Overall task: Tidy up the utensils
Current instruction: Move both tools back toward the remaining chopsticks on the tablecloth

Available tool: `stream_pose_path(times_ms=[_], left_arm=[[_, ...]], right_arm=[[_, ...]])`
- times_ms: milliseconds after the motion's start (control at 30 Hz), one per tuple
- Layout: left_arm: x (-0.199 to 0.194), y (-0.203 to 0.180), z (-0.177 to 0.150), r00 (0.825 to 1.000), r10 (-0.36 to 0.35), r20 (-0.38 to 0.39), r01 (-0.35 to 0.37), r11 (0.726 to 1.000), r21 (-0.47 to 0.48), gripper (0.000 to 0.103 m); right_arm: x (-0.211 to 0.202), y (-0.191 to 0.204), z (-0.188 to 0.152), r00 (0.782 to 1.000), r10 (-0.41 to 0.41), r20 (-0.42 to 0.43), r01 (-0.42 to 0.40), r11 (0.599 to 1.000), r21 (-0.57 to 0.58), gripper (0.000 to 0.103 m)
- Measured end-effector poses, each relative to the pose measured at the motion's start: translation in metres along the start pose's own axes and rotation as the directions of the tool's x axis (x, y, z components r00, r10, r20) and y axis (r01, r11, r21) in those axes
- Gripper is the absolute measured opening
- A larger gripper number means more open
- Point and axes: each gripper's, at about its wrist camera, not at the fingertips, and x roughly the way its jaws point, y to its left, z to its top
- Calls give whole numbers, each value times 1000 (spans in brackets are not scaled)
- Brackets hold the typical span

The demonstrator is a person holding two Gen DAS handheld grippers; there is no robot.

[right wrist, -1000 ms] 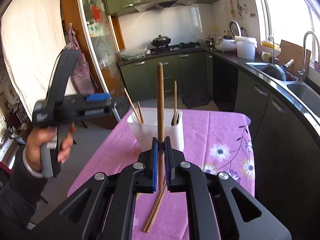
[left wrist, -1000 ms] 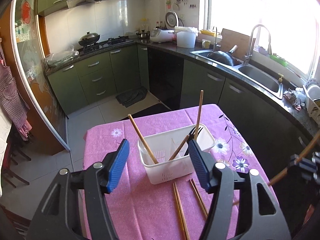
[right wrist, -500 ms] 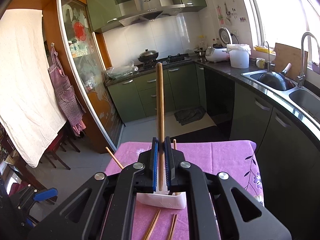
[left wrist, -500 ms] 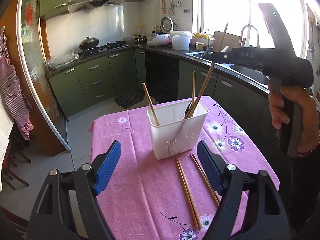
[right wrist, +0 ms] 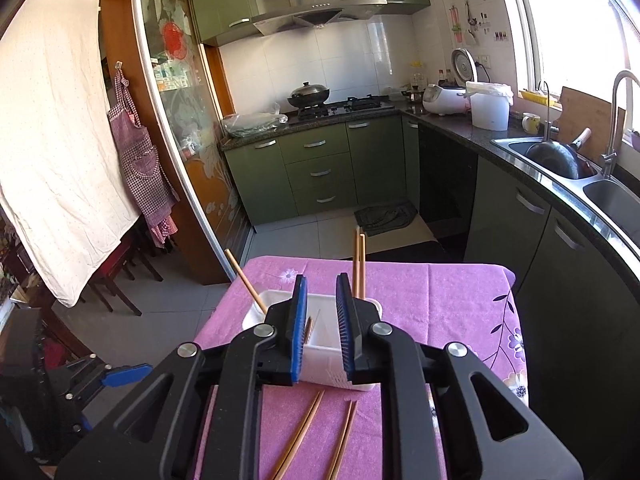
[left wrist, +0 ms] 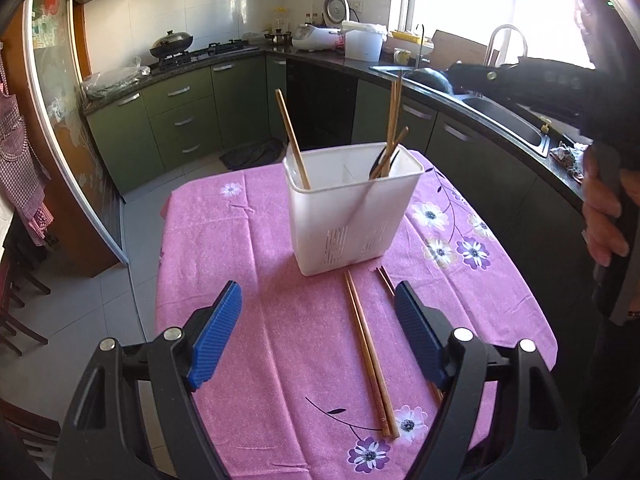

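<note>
A white utensil holder stands on the pink tablecloth. One chopstick leans in its left compartment, and several chopsticks stand in its right one. A pair of chopsticks lies on the cloth in front of it, with another just to the right. My left gripper is open and empty above the cloth near them. My right gripper is open and empty just above the holder, held at the right in the left wrist view.
Green kitchen cabinets and a counter with a sink run behind and to the right of the table. Chopsticks lie on the cloth below my right gripper. Tiled floor lies left of the table.
My right gripper has opened and let its chopstick go into the holder's right compartment. My left gripper has pulled back and lowered toward the loose chopsticks.
</note>
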Motion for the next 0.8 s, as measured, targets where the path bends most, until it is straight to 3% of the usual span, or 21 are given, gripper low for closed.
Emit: stream_pose_path(times_ms=[167, 267, 367, 467, 600, 700, 800], left_arm=[[36, -19, -11, 996, -21, -83, 22, 1000, 8, 74], [60, -30, -17, 991, -23, -130, 25, 1000, 12, 74], [87, -35, -22, 982, -9, -189, 11, 1000, 9, 60], [111, -35, -28, 969, 3, -248, -2, 1000, 3, 46], [133, -39, -34, 955, 18, -296, -16, 1000, 10, 40], [143, -40, -36, 947, 33, -318, -29, 999, 17, 31], [151, -41, -37, 940, 34, -339, -29, 999, 20, 29]], right_arm=[[-22, -16, -52, 998, -4, -55, 4, 1000, 3, 22], [-17, -33, -95, 992, -53, -111, 55, 998, 14, 22], [-3, -50, -132, 980, -97, -173, 104, 994, 32, 22], [12, -68, -160, 969, -81, -234, 102, 992, 79, 22], [23, -82, -182, 959, -64, -275, 99, 988, 116, 22], [28, -86, -184, 957, -58, -285, 97, 987, 125, 22], [31, -86, -183, 956, -55, -289, 94, 988, 123, 22]])
